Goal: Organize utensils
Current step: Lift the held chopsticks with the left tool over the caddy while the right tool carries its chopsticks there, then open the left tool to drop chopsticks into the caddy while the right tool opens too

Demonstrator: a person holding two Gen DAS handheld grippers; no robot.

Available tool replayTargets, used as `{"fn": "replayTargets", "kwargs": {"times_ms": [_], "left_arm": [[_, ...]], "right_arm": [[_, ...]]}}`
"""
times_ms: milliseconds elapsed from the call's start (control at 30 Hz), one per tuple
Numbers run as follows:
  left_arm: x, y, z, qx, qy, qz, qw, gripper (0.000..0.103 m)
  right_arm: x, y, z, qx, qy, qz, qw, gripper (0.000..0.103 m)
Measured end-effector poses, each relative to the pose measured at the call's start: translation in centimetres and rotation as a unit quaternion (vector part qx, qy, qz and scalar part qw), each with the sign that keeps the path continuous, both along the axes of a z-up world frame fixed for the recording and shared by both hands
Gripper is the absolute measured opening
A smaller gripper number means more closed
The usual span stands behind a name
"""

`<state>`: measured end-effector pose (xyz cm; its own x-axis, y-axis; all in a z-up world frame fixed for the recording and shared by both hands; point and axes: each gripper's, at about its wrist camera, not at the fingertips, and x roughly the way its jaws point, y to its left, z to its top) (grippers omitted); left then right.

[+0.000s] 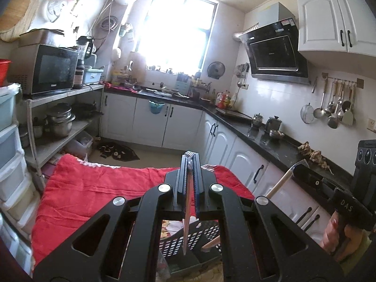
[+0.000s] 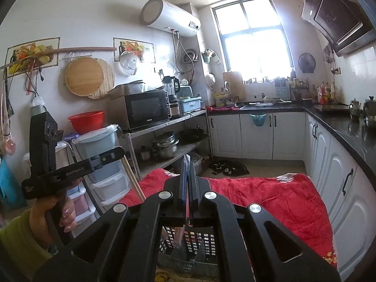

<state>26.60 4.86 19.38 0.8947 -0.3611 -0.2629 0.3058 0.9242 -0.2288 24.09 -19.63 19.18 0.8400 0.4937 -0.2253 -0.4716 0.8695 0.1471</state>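
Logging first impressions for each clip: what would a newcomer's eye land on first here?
Probably the bright red quilt spread across the middle of the narrow kitchen, below both tongs. Next, the left tongs, shut on a thin wooden utensil that hangs down over a black perforated basket; the right tongs are also shut on a thin red-edged item. The glaring window at the far end also pulls the eye.

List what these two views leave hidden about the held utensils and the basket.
- Left wrist view: the left tool grips a thin wooden utensil; its lower end is hidden behind the tool body.
- Right wrist view: the right tool clamps a thin red item, type unclear.
- Black basket: contents blocked by both tools.
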Motion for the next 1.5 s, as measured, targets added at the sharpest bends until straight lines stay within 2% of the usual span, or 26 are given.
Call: {"fn": "replayTargets", "kwargs": {"times_ms": [333,933,1067,1100,1167,1200,1233,1500], "left_arm": [[0.3,0.2,-2.6,0.010,0.016,0.008,0.9998,0.002],[-0.6,0.0,-6.1,0.001,0.037,0.000,0.9993,0.002],[-0.8,-0.2,-6.7,0.002,0.039,0.003,0.9992,0.002],[-0.9,-0.3,-6.8,0.003,0.040,0.003,0.9992,0.004],[-1.1,-0.4,-7.0,0.004,0.041,0.005,0.9991,0.013],[-1.2,-0.4,-7.1,0.005,0.040,0.008,0.9991,0.021],[-1.3,-0.4,-7.2,0.006,0.039,0.009,0.9992,0.029],[-2.2,0.1,-7.8,-0.001,0.044,0.020,0.9988,0.051]], "right_arm": [[1.2,0.0,-2.2,-0.003,0.015,-0.017,1.000,0.002],[2.2,1.2,-6.3,-0.009,0.050,-0.028,0.998,0.002],[2.5,1.1,-7.1,-0.008,0.061,-0.034,0.997,0.006],[2.6,1.0,-7.4,-0.007,0.067,-0.036,0.997,0.009],[2.7,0.6,-7.7,-0.002,0.072,-0.039,0.997,0.028],[2.6,0.4,-7.9,0.001,0.073,-0.041,0.996,0.031],[2.5,0.3,-7.9,0.003,0.073,-0.042,0.996,0.032],[1.8,-0.7,-8.7,0.006,0.083,-0.048,0.995,0.039]]}}
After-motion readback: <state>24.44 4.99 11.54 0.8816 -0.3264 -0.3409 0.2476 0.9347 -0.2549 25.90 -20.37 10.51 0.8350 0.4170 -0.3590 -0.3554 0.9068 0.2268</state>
